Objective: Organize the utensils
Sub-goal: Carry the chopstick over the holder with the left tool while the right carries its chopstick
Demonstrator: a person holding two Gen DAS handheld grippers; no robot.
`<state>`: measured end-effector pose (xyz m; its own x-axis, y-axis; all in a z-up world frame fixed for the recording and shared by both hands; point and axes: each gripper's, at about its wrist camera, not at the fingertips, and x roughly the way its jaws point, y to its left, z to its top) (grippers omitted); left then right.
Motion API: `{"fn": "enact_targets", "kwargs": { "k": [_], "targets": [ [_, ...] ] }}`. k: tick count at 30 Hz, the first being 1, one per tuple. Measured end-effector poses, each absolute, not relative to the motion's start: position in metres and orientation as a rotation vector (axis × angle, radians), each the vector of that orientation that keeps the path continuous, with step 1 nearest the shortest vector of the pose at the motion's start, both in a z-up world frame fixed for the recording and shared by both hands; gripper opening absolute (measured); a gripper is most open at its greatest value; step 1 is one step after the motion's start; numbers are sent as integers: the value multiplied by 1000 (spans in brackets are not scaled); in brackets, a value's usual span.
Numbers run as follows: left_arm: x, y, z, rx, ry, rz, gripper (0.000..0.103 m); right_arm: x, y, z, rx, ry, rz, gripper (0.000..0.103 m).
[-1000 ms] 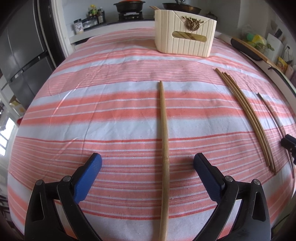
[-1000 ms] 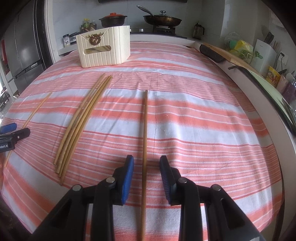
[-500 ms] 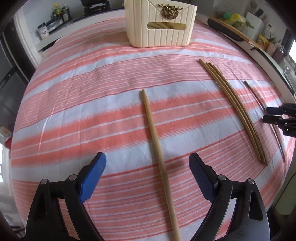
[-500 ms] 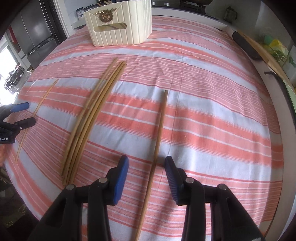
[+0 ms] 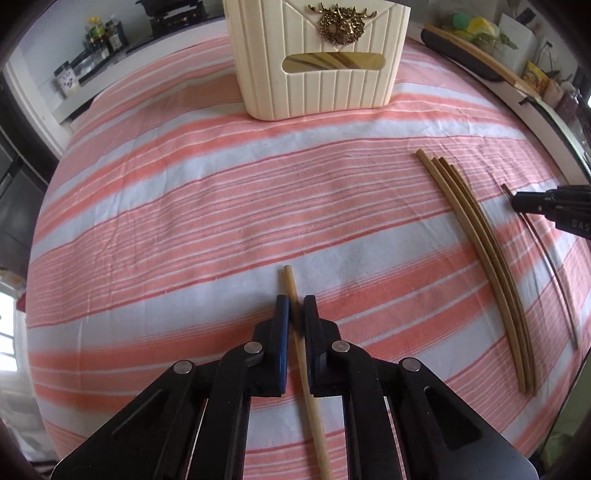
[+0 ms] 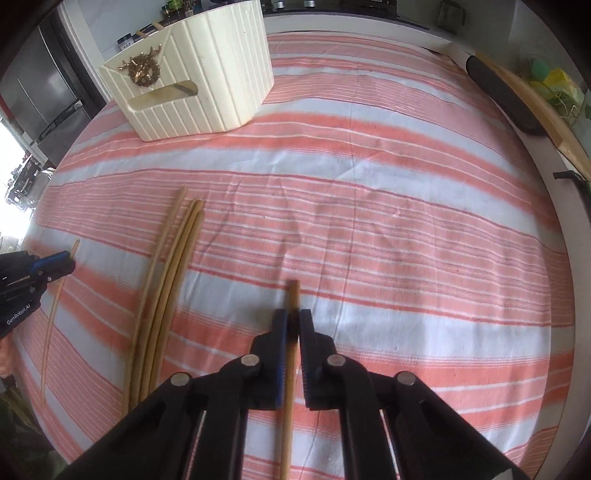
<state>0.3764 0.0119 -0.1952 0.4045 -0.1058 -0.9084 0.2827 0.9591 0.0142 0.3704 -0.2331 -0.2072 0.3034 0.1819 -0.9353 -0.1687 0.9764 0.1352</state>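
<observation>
A home kitchen. Beyond the far edge of the counter, spread with a pink-and-white striped cloth [image 5: 207,206], stand condiment bottles [image 5: 105,31] and a gas stove [image 5: 173,18]. A steel refrigerator [image 6: 44,88] stands far left, and a wooden cutting board [image 6: 535,99] lies along the right.

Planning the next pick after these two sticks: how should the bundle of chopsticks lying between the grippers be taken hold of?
Grip the bundle of chopsticks near its far ends, coming down from above with the jaws straddling it crosswise. The sticks lie flat on the striped cloth, side by side and long, so only a top-down pinch across their width seems workable, probably one at a time.
</observation>
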Motion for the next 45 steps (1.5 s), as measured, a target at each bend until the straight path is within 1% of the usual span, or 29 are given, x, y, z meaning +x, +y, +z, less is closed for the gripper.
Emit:
{"fn": "enact_targets", "kwargs": {
  "k": [2,5,9,14,19,25,33,40,45],
  "targets": [
    [374,15,-190,157,1111,-247,4,374,-235,-204,38,1226,232,6],
    [363,27,-165,101,1042,-250,4,368,-239,-184,88,1163,246,6],
    [342,40,-115,39,924,-267,4,349,-239,-133,71,1022,281,6],
    [310,55,-51,-6,772,-306,4,305,-233,-65,47,848,334,6],
    [280,59,-10,-33,655,-339,4,263,-224,-15,3,685,349,6],
    [272,59,10,-67,597,-367,4,243,-220,6,8,581,340,6],
    [274,58,29,-81,570,-395,4,249,-217,21,16,540,330,6],
    [306,67,64,-130,502,-382,4,282,-208,55,-6,474,320,6],
    [340,69,100,-155,394,-334,4,317,-196,84,-15,389,310,6]
  ]
}}
